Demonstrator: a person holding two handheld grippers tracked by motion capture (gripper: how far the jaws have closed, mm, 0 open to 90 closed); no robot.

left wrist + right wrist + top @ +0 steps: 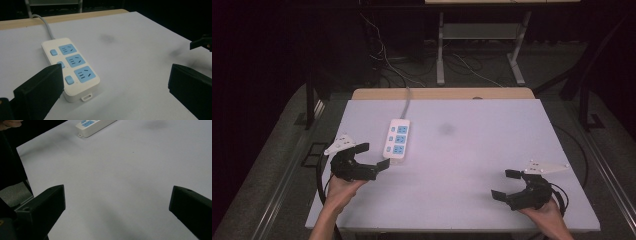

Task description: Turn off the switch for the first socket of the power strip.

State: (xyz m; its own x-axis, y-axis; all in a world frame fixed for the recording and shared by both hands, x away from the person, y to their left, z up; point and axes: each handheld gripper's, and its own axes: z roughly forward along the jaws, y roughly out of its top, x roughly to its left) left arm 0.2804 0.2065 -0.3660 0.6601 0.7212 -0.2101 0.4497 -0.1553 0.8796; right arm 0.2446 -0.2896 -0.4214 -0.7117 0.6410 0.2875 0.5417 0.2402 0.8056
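- We see a white table [472, 165] with a wooden strip along its far edge, set in a dark room.
- A white power strip [397, 138] lies flat on the table's left half, its long side running away from us. It has three blue sockets in a row and small blue buttons beside them, and its grey cord [406, 102] runs off over the far edge.
- Our left gripper [372, 156] sits at the table's left side, held in the left hand [341, 192]. Its jaws are spread wide with nothing between them. The jaw nearer the strip is just beside the strip's near end; we cannot tell whether it touches.
- In the left gripper view the strip [70, 67] lies low and left, partly behind the left jaw, with a small tab at its near end. A faint dark smudge [107, 38] marks the table farther off.
- Our right gripper [506, 184] is near the table's front right corner, held in the right hand [546, 214], well apart from the strip. Its jaws are also wide apart and hold nothing, pointing left across bare table.
- In the right gripper view the strip's near end [93, 127] shows at the top, far from the jaws.
- A grey three-cornered plate tops each gripper, and a black cable loops from each.
- Beyond the table we see the legs of another table and loose cables on the floor.
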